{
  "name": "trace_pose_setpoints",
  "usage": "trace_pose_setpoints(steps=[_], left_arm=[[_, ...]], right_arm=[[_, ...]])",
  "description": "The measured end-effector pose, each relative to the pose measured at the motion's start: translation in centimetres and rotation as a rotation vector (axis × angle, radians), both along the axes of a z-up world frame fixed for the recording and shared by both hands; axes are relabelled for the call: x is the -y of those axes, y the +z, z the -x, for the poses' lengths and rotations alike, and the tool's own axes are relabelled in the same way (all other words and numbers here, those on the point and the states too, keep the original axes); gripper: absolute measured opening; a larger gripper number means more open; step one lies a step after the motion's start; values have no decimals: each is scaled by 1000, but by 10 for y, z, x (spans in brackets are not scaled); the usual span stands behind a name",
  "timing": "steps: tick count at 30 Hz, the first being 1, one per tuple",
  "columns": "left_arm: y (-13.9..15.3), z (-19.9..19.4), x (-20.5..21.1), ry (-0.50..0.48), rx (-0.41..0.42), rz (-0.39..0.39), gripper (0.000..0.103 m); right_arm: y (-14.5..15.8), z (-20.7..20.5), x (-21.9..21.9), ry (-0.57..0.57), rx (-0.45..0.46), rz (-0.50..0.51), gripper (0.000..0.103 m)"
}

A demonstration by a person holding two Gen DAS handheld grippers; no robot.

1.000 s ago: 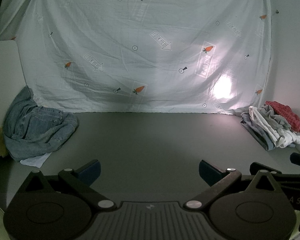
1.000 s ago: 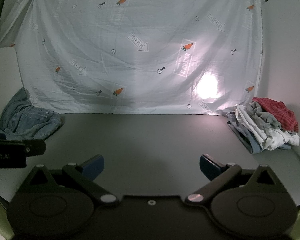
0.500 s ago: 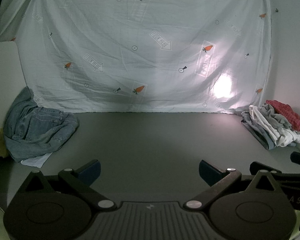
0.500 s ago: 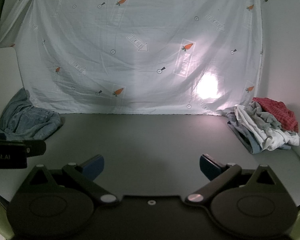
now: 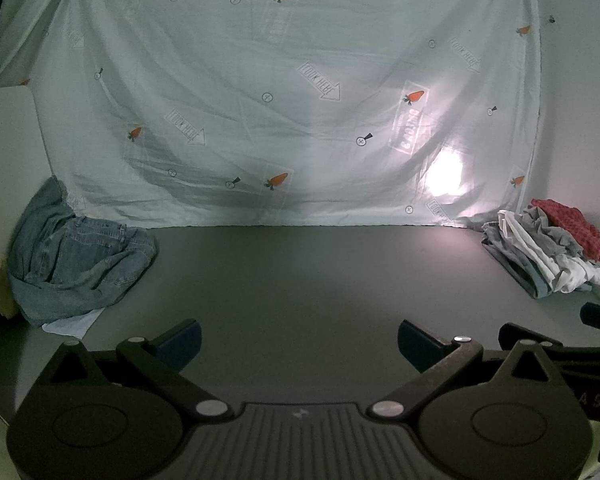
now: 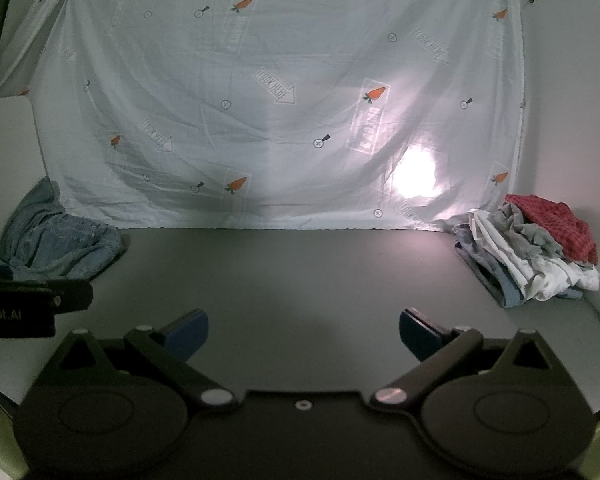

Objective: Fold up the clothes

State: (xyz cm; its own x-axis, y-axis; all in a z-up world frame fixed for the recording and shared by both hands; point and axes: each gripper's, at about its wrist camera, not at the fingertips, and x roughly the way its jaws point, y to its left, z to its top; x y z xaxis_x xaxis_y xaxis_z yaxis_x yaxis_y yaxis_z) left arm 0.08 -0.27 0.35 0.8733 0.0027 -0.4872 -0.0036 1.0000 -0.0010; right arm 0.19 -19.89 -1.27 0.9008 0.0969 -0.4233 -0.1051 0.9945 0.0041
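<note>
1. Both tongs stand wide apart and hold nothing. The left gripper (image 5: pixel 298 340) and the right gripper (image 6: pixel 304 332) hang side by side over the near edge of the dark grey table (image 5: pixel 300 272), each with its blue-padded fingers (image 5: pixel 180 340) spread over bare tabletop.

2. The clothes to fold lie in two places. A crumpled pair of blue denim jeans (image 5: pixel 80 256) sits at the far left corner, with a pale blue scrap of cloth (image 5: pixel 70 324) showing under its near edge. A heap of mixed garments (image 6: pixel 528 252) sits at the far right corner: a red checked piece (image 6: pixel 552 220) on top, then grey, white and blue layers beneath.

3. Count: two grippers, two piles, one pair of jeans. The right heap shows at least four garments by colour; I cannot tell the exact number.

4. Behind the table hangs a pale sheet printed with carrots and arrows (image 5: pixel 280 100), lit from behind by one bright spot.

5. Risks, as I judge them:
   - Pinching into the right heap may lift several layers at once, since they overlap closely.
   - Dragging the jeans may pull the pale scrap along, or push either off the left edge.
   - The dim light could hide seams and hems, so a grip may land on a fold rather than an edge.
   - The two tools are close together and could knock if both reach the same way.
</note>
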Motion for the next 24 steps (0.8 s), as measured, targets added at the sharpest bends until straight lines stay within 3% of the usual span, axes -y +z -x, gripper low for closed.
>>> trace_pose_setpoints(steps=[20,24], left_arm=[[-10,-17,1,13,-23,-12,103],[-17,-40,7,22,-46,-2,103]], right_arm=[[-8,-8,5,-17,-13,-28,103],[-14,-17,14,-33,-24,-14,103]])
